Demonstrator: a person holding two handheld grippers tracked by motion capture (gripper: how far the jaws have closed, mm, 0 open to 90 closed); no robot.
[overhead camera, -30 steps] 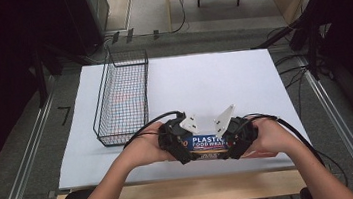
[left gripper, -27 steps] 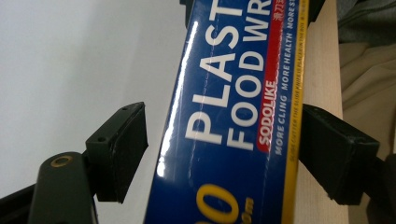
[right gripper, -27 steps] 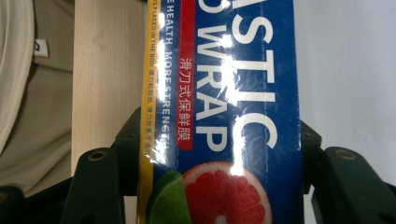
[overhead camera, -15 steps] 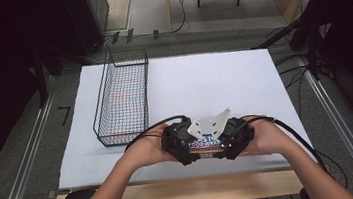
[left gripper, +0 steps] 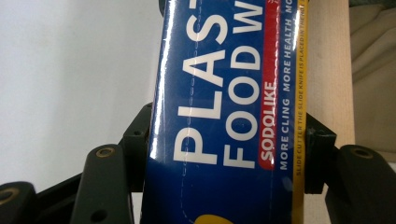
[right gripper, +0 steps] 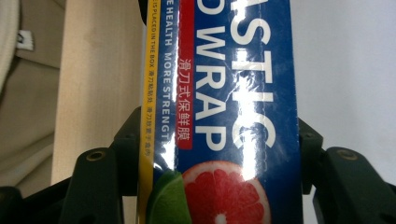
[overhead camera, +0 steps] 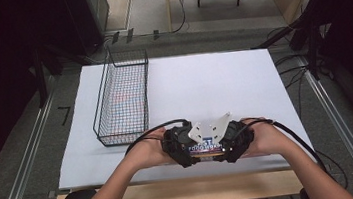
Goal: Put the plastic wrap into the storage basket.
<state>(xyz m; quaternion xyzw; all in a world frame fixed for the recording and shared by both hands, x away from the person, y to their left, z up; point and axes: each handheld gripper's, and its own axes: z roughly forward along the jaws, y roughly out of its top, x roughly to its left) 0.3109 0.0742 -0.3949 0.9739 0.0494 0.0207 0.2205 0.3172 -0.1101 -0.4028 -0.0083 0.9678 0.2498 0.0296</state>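
High view, box: a blue box (overhead camera: 209, 147) lies crosswise at the near edge of the white table (overhead camera: 213, 85), between the two grippers.
High view, grippers: the left gripper (overhead camera: 180, 147) is at the box's left end and the right gripper (overhead camera: 234, 141) at its right end, both close in, a hand behind each.
High view, basket: a wire basket (overhead camera: 121, 98) stands empty at the left of the table, apart from the box.
Left gripper view, tongs: the black jaws stand on either side of the box (left gripper: 229, 116), touching its long sides; they look clamped on it.
Left gripper view, writing: "PLAS…", "FOOD W…", "SODOLIKE" on a red strip, "MORE CLING MORE HEALTH", and on the yellow edge "SLIDE CUTTER THE SLIDE KNIFE IS PLACED IN THE…".
Right gripper view, tongs: the jaws flank the box (right gripper: 233, 116) and press its sides; clamped on it, as far as I can judge.
Right gripper view, writing: "…ASTIC", "…D WRAP", "…E HEALTH MORE STRENGT…", Chinese characters on red, with a grapefruit slice and a lime wedge pictured.
Step, judged: a two-ended hold on the box, perhaps for a lift.
Doing it well: keep both ends level, squeeze evenly so the glossy carton neither slips nor crushes, and move both hands together.
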